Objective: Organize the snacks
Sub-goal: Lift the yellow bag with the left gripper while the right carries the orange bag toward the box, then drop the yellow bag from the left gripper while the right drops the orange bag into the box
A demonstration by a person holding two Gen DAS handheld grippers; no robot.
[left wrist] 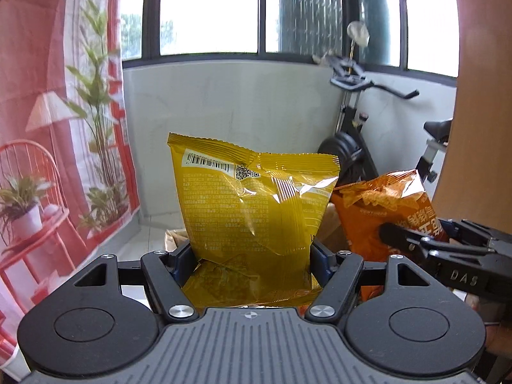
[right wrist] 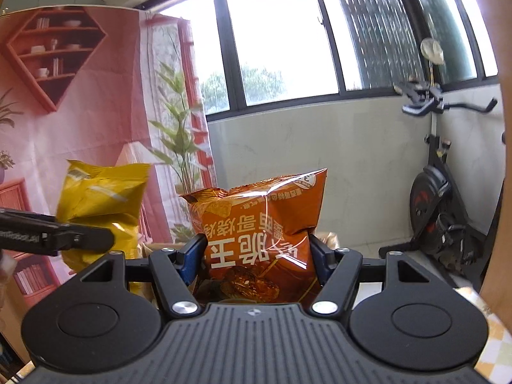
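My left gripper is shut on a yellow snack bag and holds it upright in the air, its back with the barcode facing the camera. My right gripper is shut on an orange snack bag, held upright with its print upside down. In the left wrist view the orange bag and the right gripper show at the right. In the right wrist view the yellow bag and the left gripper show at the left. The two bags are side by side, apart.
A brown paper bag peeks out below and behind the yellow bag. A pink printed backdrop hangs at the left. An exercise bike stands at the right by the white wall under the windows. A wooden panel is at the far right.
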